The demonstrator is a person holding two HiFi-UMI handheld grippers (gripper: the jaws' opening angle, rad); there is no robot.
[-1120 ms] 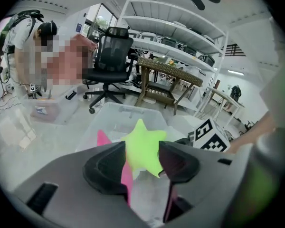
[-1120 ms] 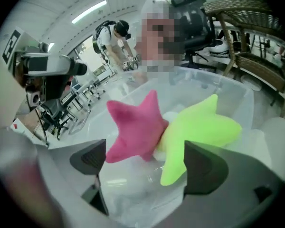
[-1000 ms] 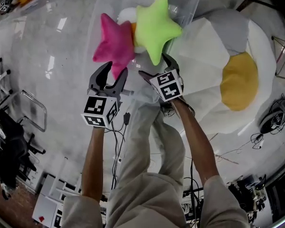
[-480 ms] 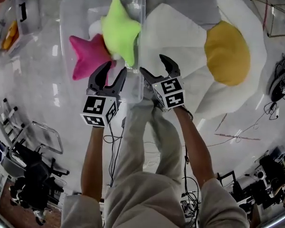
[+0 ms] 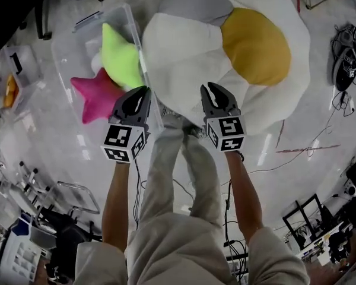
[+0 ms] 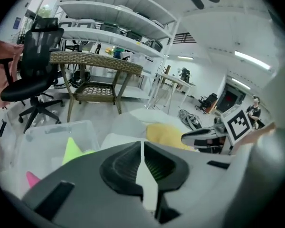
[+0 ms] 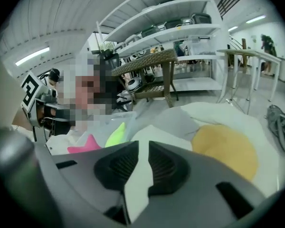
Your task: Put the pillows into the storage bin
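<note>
Arms: both forearms reached forward side by side, left gripper (image 5: 141, 94) and right gripper (image 5: 216, 92) tipped downward | Jaws: both pairs had just been closing and stood nearly together, nothing between them | Pillows: pink star pillow (image 5: 95, 94) and green star pillow (image 5: 120, 55) lay in the storage bin (image 5: 70, 46); fried-egg pillow (image 5: 178, 46) sat on the floor just beside it.

Beige trousers (image 5: 187, 171), dark-grey left tongs (image 5: 143, 90) and right tongs (image 5: 211, 87), marker cubes (image 5: 123, 142).
</note>
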